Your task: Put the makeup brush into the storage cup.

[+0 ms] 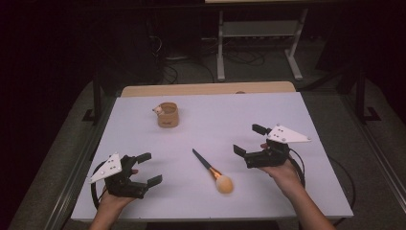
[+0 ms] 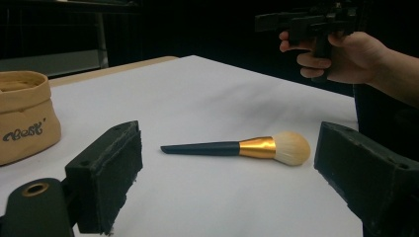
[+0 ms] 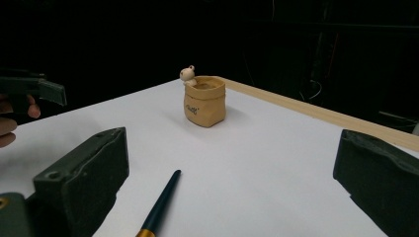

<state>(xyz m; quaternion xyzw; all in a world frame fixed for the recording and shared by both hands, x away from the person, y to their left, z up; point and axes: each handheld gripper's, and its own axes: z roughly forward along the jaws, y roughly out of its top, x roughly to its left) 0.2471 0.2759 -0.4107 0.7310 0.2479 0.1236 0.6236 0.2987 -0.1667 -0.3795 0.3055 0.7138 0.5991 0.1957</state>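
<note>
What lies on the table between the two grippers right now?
In the high view, the makeup brush lies flat on the white table between the left gripper and the right gripper, touching neither. Both are open.

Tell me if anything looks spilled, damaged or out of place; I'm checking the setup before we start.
Nothing stands out. The makeup brush lies flat and whole on the white table, apart from the upright tan pouch. The left gripper and right gripper are open, holding nothing.
</note>
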